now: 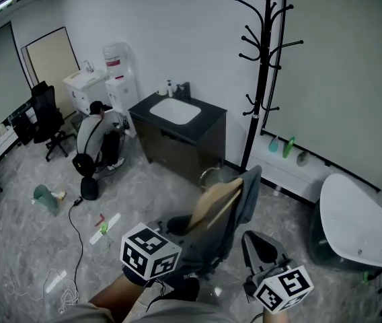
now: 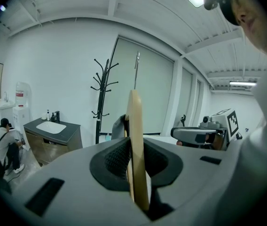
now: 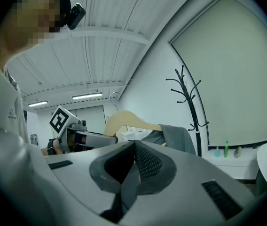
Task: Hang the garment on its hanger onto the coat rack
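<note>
A pale wooden hanger [image 1: 212, 203] carries a grey garment [image 1: 243, 200] out in front of me. My left gripper [image 1: 177, 226] is shut on the hanger's wooden arm [image 2: 135, 145], which stands edge-on between its pads. My right gripper [image 1: 261, 249] is shut on a fold of the grey garment [image 3: 128, 187]. The right gripper view shows the hanger [image 3: 126, 121], its metal hook above it, the draped garment [image 3: 176, 136] and the left gripper [image 3: 84, 138]. The black coat rack [image 1: 263, 79] stands against the far wall, well beyond both grippers, and also shows as the coat rack [image 2: 103, 95] and the coat rack [image 3: 190, 108].
A dark sink cabinet [image 1: 204, 123] stands left of the rack. A person [image 1: 97, 134] crouches by a water dispenser [image 1: 118, 73]. At the right is a white round seat [image 1: 352, 222], and bottles [image 1: 282, 146] line the wall ledge. Cables and small items lie on the floor at the left.
</note>
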`<action>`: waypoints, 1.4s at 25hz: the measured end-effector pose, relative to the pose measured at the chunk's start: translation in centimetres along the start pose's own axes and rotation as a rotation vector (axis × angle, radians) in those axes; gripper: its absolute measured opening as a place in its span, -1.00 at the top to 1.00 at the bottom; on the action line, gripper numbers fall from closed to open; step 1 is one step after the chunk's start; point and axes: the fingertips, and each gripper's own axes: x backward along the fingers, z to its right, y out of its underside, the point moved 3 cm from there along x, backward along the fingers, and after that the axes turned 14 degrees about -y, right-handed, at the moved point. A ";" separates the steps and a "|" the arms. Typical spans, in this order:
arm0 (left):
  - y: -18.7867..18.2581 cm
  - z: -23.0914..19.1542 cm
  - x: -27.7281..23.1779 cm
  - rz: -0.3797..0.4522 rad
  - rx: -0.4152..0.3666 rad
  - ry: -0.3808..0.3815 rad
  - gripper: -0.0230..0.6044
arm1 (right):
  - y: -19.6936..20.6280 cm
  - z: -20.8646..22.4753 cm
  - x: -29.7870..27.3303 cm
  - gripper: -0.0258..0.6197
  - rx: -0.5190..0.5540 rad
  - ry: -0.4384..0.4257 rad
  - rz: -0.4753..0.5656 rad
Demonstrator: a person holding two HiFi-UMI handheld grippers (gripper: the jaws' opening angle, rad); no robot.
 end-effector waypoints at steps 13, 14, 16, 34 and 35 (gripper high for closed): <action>-6.7 -12.2 -12.4 0.017 -0.011 0.057 0.77 | -4.8 11.7 -13.0 0.87 0.024 0.084 0.032; -7.0 -13.1 -13.3 0.019 -0.012 0.051 0.77 | -4.8 12.5 -13.7 0.87 0.021 0.089 0.033; -7.8 -14.5 -14.9 0.020 -0.007 0.038 0.77 | -5.0 14.2 -14.9 0.87 0.010 0.097 0.032; -16.0 -25.2 -34.2 0.020 0.074 -0.220 0.77 | -10.9 36.0 -24.4 0.87 0.005 -0.041 0.042; -16.7 -25.5 -35.6 0.024 0.077 -0.233 0.77 | -11.5 37.3 -24.7 0.87 0.008 -0.053 0.038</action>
